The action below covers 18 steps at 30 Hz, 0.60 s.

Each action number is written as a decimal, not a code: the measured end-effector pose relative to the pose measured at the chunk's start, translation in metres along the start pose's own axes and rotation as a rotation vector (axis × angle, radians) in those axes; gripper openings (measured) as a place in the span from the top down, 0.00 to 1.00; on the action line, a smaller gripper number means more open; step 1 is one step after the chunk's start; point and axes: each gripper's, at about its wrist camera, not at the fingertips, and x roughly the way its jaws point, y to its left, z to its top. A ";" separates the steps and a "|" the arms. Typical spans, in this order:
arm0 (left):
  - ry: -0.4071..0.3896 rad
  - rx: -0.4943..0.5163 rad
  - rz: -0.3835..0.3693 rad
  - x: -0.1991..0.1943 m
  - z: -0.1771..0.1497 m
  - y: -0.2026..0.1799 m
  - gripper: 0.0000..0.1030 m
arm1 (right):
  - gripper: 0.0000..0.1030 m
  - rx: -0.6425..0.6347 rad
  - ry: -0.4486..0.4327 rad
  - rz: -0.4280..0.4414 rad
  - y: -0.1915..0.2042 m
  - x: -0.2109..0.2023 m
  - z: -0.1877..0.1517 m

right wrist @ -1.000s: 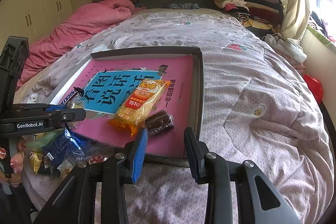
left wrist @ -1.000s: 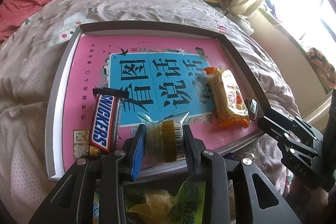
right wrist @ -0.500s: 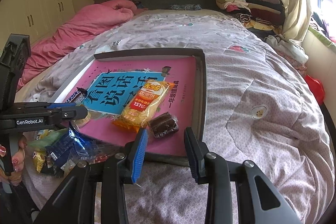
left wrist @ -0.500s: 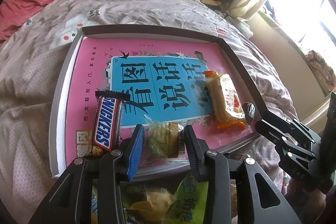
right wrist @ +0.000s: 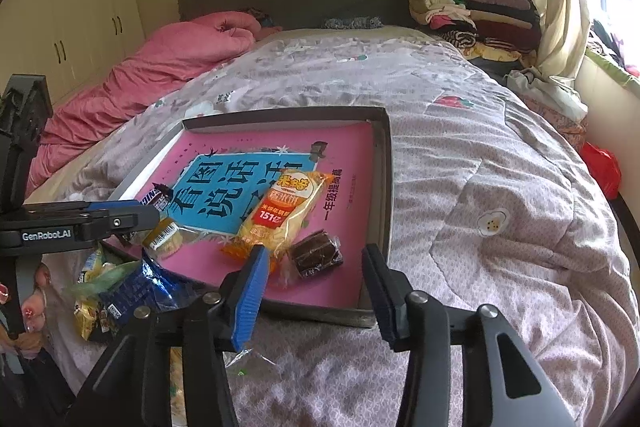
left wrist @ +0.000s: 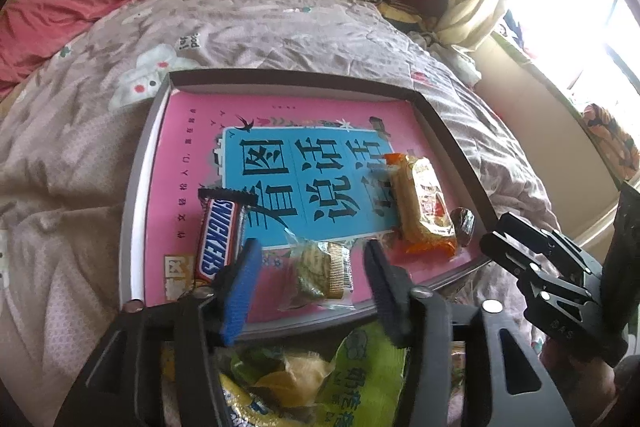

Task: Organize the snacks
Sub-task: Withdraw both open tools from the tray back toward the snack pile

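Your left gripper (left wrist: 310, 267) is hovering over the near edge of the grey tray (left wrist: 138, 163), its jaws having just been opening, and the small clear-wrapped green snack (left wrist: 322, 273) is lying loose on the pink book cover (left wrist: 360, 131) between the pads without either pad pressing it. A Snickers bar (left wrist: 218, 233) is lying just left of it and an orange-wrapped cake (left wrist: 422, 205) with a small dark sweet (left wrist: 464, 221) beside it is resting toward the tray's right wall. Your right gripper (left wrist: 532, 263) is showing at the right edge, and a heap of snack packets (left wrist: 352, 383) is sitting below the tray on the flowered quilt (left wrist: 260, 23).
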 end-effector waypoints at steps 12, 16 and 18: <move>-0.028 0.006 0.020 -0.018 0.000 -0.001 0.29 | 0.39 0.017 -0.035 0.008 -0.003 -0.007 0.003; -0.037 0.001 0.032 -0.026 0.000 0.002 0.29 | 0.36 0.032 -0.049 0.010 -0.005 -0.010 0.005; -0.044 -0.004 0.036 -0.030 0.001 0.004 0.28 | 0.33 0.039 -0.058 0.010 -0.006 -0.011 0.005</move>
